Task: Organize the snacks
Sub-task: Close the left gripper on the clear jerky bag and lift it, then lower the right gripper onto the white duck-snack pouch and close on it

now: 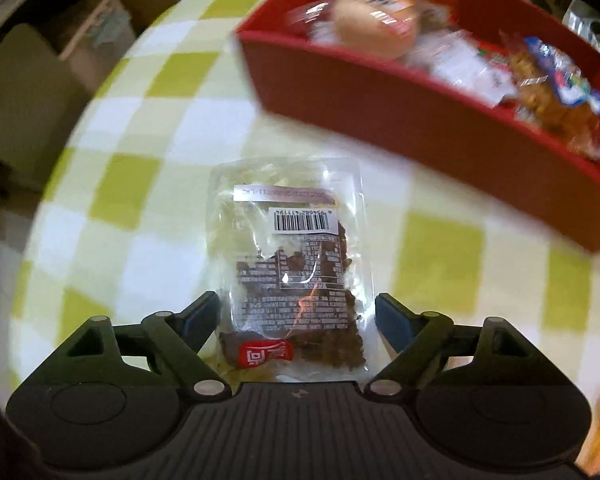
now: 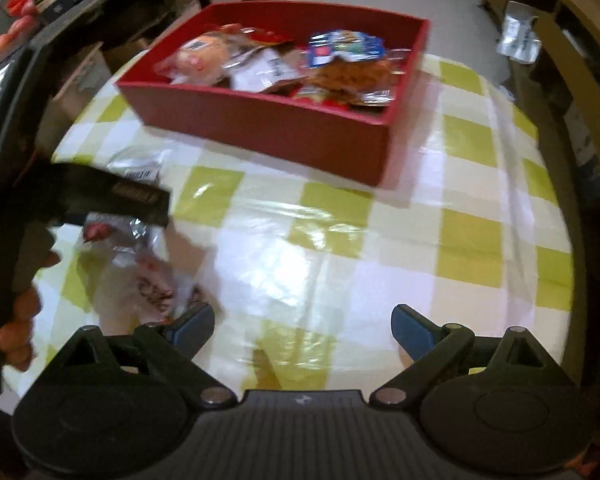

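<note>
A clear snack packet (image 1: 296, 264) with brown pieces and a barcode label lies flat on the green-and-white checked tablecloth (image 1: 140, 128). My left gripper (image 1: 298, 314) points down over it, open, with a blue pad just outside each long edge of the packet and no squeeze showing. Behind it stands the red box (image 1: 380, 92), which holds a round bun packet (image 1: 376, 20) and a fried snack with a blue label (image 1: 556, 96). My right gripper (image 2: 302, 320) is open over bare cloth with nothing between its fingers. The red box (image 2: 260, 128) lies ahead of it and the clear packet (image 2: 140, 272) to its left.
A person's hand (image 2: 16, 320) holds the left tool at the left edge of the right wrist view. The table's edge curves close on the left, with cardboard boxes (image 1: 92, 40) on the floor beyond. A silver bag (image 2: 520, 40) lies off the table's far right.
</note>
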`<act>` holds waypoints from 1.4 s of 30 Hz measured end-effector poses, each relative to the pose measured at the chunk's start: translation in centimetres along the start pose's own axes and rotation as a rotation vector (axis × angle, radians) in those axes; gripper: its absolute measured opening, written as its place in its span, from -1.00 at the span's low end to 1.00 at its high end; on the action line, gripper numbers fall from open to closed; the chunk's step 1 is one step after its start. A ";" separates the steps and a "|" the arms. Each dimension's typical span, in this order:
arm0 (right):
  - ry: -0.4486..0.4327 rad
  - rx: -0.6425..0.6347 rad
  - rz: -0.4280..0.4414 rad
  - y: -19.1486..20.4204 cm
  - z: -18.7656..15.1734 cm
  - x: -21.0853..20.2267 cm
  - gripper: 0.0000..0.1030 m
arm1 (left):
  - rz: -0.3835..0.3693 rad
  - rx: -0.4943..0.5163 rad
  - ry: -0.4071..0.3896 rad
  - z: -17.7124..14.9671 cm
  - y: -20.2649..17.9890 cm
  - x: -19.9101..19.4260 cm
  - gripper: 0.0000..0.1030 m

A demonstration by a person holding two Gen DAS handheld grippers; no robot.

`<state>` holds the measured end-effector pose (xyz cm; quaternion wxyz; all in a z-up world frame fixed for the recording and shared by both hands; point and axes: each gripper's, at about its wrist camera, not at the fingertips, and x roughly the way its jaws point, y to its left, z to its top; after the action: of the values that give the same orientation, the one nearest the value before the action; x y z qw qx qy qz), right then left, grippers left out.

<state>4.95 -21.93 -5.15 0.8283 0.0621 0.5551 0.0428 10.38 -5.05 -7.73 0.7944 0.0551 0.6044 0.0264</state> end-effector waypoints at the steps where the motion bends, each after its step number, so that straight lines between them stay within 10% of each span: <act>1: 0.009 -0.006 0.008 0.5 0.1 0.3 0.94 | 0.010 0.011 0.005 -0.6 0.8 -0.2 0.67; 19: 0.058 -0.583 -0.010 11.9 0.3 6.3 0.94 | -0.079 0.136 0.029 -3.3 6.1 0.0 0.65; 42: 0.017 -0.443 -0.004 10.9 -0.5 6.9 1.00 | -0.029 0.231 -0.046 -4.6 5.5 0.5 1.00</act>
<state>7.06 -10.19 -10.06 0.8172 -0.1229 0.5390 0.1628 6.23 0.72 -8.80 0.7966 0.1379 0.5858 -0.0563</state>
